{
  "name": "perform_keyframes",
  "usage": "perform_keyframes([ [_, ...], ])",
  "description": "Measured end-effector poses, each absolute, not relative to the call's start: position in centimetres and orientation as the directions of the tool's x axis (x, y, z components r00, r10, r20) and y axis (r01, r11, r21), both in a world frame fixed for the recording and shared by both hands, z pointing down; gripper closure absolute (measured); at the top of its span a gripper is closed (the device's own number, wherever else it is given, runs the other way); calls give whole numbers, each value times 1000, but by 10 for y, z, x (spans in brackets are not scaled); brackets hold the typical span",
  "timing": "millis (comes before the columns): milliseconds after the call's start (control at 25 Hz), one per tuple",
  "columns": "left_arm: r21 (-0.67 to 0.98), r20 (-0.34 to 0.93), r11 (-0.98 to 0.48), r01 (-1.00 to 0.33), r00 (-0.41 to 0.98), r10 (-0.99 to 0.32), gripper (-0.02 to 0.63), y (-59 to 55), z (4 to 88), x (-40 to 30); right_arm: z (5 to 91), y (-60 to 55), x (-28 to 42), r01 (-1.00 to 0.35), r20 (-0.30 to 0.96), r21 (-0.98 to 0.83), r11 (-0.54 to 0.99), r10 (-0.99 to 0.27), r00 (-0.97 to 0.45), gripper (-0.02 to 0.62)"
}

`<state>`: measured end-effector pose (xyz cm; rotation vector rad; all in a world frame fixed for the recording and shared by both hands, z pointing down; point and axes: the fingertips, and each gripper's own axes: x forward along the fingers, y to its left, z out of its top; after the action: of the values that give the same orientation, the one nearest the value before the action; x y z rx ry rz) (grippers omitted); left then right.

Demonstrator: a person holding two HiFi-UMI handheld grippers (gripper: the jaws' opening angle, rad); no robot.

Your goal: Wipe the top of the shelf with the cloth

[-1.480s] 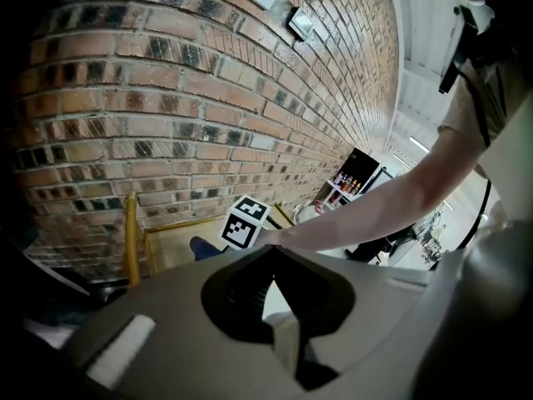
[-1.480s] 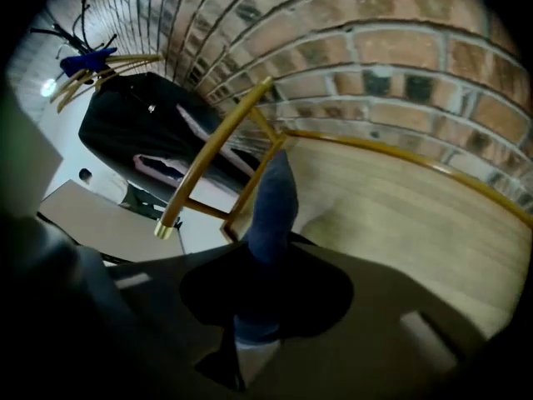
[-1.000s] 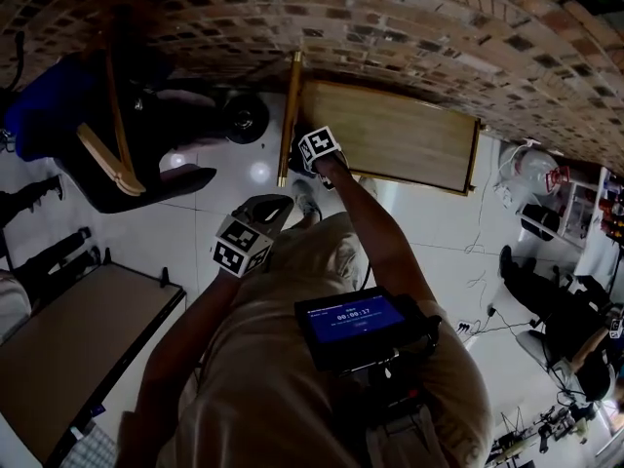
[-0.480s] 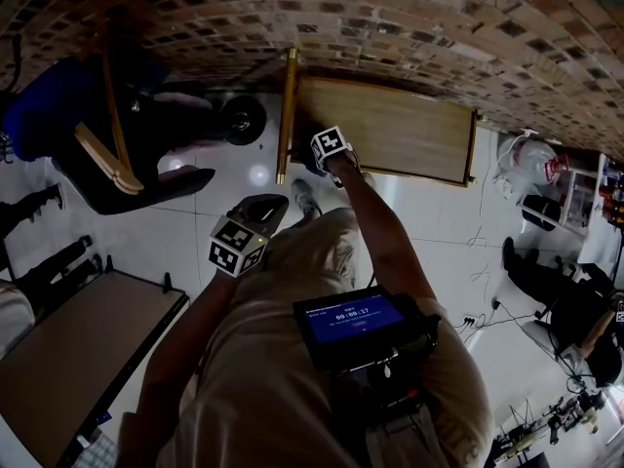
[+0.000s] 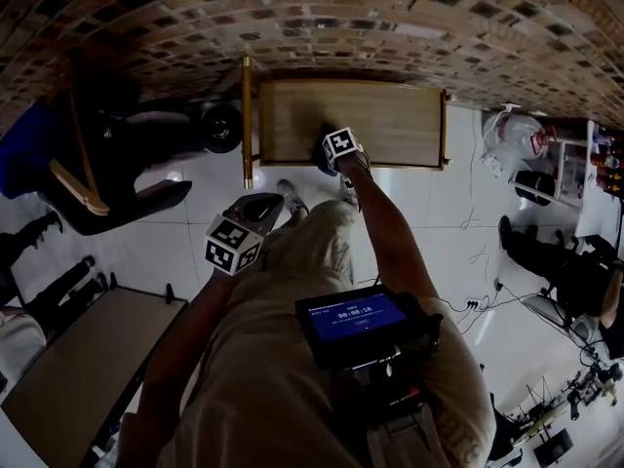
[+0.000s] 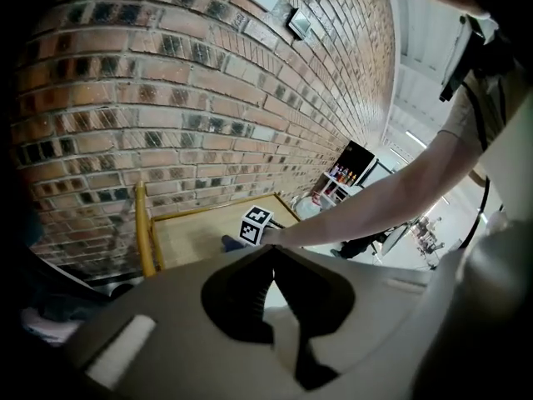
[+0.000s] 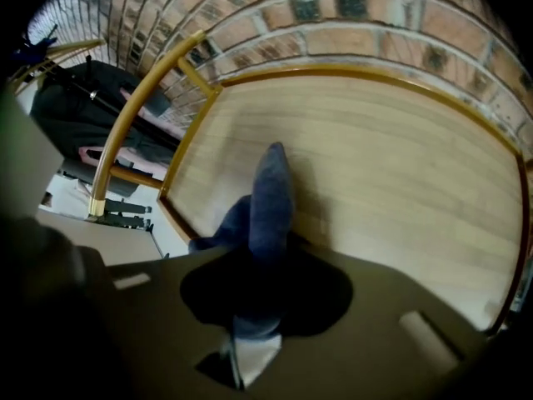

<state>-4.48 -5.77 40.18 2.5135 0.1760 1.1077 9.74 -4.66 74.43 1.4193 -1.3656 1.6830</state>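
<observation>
The shelf's pale wooden top with its brass rim stands against the brick wall. My right gripper is at the top's front edge, left of the middle, shut on a blue cloth. The cloth sticks out of the right gripper and lies on the wooden top. My left gripper hangs in the air short of the shelf, over the white floor, shut with nothing in it. From the left gripper view I see the right gripper's marker cube and a bit of cloth.
A brick wall runs behind the shelf. A dark chair with wooden parts stands at the left and a brown table at the lower left. A white bag and a small rack of bottles are at the right.
My right gripper has slid the cloth rightward along the shelf top, away from the left rail. The left gripper has hardly moved.
</observation>
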Motion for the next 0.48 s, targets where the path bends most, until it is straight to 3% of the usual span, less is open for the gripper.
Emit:
perform_keyframes([
  [480, 413, 687, -911, 18, 650, 325, 603, -2, 401, 45, 750, 69, 199, -843, 954, -299, -447, -172, -246, 511],
])
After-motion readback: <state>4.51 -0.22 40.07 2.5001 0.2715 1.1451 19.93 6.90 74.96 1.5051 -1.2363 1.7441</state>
